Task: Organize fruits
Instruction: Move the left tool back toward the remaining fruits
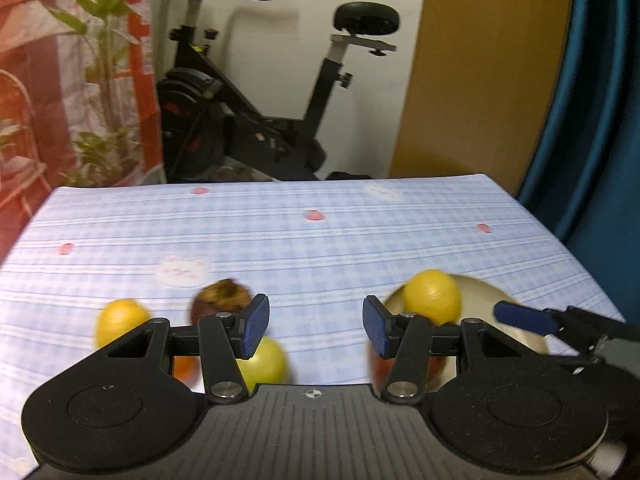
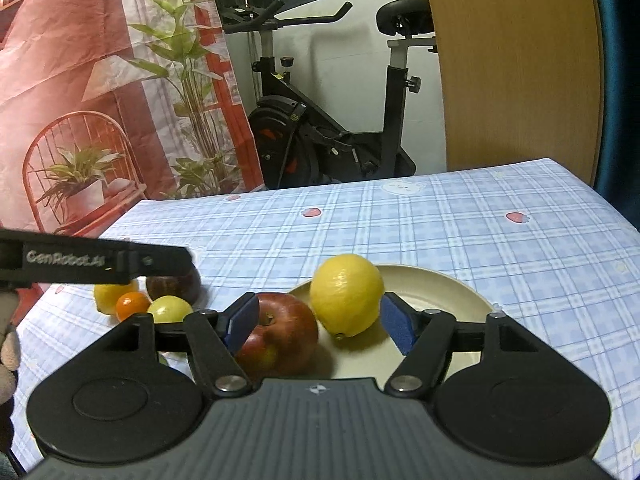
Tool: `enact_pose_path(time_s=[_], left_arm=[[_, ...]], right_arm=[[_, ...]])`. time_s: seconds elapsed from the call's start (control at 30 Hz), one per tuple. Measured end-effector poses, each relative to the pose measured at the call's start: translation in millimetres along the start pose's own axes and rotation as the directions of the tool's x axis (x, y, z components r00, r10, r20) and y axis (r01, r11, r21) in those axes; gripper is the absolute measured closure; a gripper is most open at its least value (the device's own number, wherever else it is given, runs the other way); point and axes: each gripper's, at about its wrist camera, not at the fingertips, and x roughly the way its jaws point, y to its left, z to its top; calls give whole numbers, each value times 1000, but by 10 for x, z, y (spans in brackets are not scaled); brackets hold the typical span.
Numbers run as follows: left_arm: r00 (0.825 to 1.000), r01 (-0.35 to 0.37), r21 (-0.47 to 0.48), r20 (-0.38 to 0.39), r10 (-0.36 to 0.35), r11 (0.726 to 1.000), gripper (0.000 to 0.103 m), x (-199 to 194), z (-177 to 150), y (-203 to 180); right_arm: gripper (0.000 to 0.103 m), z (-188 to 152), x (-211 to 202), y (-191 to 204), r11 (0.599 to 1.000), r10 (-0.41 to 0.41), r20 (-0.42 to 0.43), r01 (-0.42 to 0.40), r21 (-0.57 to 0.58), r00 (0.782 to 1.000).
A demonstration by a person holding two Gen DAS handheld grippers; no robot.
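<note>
A cream plate [image 2: 440, 292] on the checked tablecloth holds a large lemon [image 2: 346, 294] and a red apple [image 2: 280, 336] at its left rim. My right gripper [image 2: 320, 324] is open just above and in front of them, empty. Left of the plate lie a dark brown fruit [image 2: 176, 286], a small lemon [image 2: 106, 296], an orange [image 2: 132, 304] and a green fruit [image 2: 170, 310]. My left gripper [image 1: 316, 326] is open and empty above the cloth, between this group and the plate [image 1: 480, 300]. The right gripper's blue fingertip [image 1: 520, 318] shows at its right.
The table's [image 2: 480, 220] far edge and right edge are close. Behind it stand an exercise bike [image 2: 320, 132], a printed red curtain [image 2: 80, 100], a wooden panel [image 2: 516, 64] and a blue drape [image 1: 592, 100].
</note>
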Motion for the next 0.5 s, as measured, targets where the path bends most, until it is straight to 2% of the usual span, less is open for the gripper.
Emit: enact_pose_path(time_s=[0.23, 0.5], left_arm=[[996, -78, -27, 38, 79, 997, 48, -288, 36, 338], [989, -116, -46, 82, 119, 992, 48, -509, 207, 684]], right_arm=[[32, 36, -56, 125, 1000, 16, 5, -16, -7, 1000], [30, 162, -52, 373, 998, 48, 8, -47, -34, 999]])
